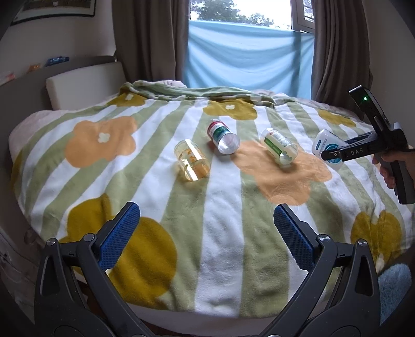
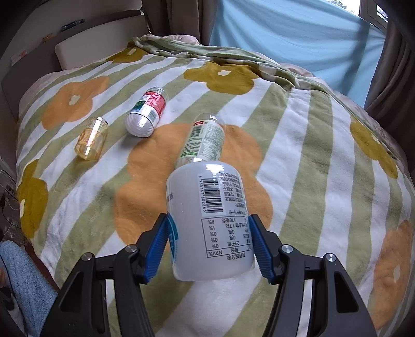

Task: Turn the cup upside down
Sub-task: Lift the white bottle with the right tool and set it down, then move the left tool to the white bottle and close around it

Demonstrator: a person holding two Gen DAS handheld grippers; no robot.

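Bed: a striped green-and-white blanket (image 1: 223, 207) with orange and mustard flowers fills the centre of both views.
Headboard: pale padded panel (image 1: 83, 85), upper left.
Window: top centre, daylight and trees outside, a light blue sheet (image 1: 246, 54) hung across it.
Curtains: grey-brown drapes (image 1: 150, 39) on both sides.
Wall: a framed picture (image 1: 54, 9), top left.

Near end of white bottle (image 2: 210, 220) hidden between blue pads (image 2: 159, 248). Green bottle's (image 2: 205, 141) base hidden behind it. Person's hand (image 1: 394, 166) cut by right edge. Shelf items (image 1: 55, 60) too blurred to identify.
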